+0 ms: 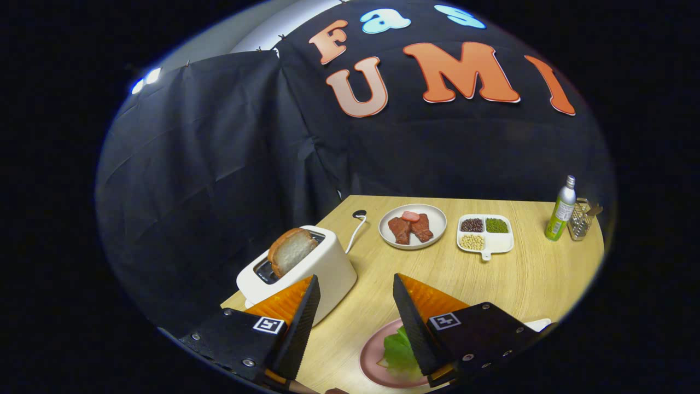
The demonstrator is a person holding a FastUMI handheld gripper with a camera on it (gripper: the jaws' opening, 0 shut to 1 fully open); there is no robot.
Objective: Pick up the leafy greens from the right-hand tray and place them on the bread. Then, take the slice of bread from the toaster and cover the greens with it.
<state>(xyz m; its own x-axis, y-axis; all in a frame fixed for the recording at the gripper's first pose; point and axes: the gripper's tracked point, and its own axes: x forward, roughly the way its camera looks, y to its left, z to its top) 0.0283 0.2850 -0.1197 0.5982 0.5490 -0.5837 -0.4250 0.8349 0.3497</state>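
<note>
The hand-held gripper (354, 287) hangs above the wooden desk (525, 279) with its two orange-faced fingers (299, 306) spread wide apart and nothing between them but bare desk top.

At the lower middle of the frame, a pink plate (372, 364) sits on the desk under the right finger. The leafy greens (398, 353) lie on this plate, partly hidden behind that finger; whether bread lies beneath them cannot be made out. A white edge of another dish (538, 324) peeks out just past the right finger's black mount.

In the lower left, just beyond the left finger, stands a white toaster (322, 268). A slice of bread (290, 251) sticks up out of its slot, tilted a little, with the brown crust on top. The toaster's white cord (355, 230) runs back along the desk toward the black cloth wall.

Toward the middle of the frame, well beyond the fingers, a round pale plate (437, 232) holds pieces of reddish-brown meat (410, 228) and a pinkish slice. Just to its right is a white divided dish (500, 243) with dark beans, green beans and pale beans in separate compartments, its small handle pointing toward the camera.

At the far right of the desk stand a green bottle (561, 213) with a silver cap and, just beside it, a clear glass holder (581, 221) with something in it.
</note>
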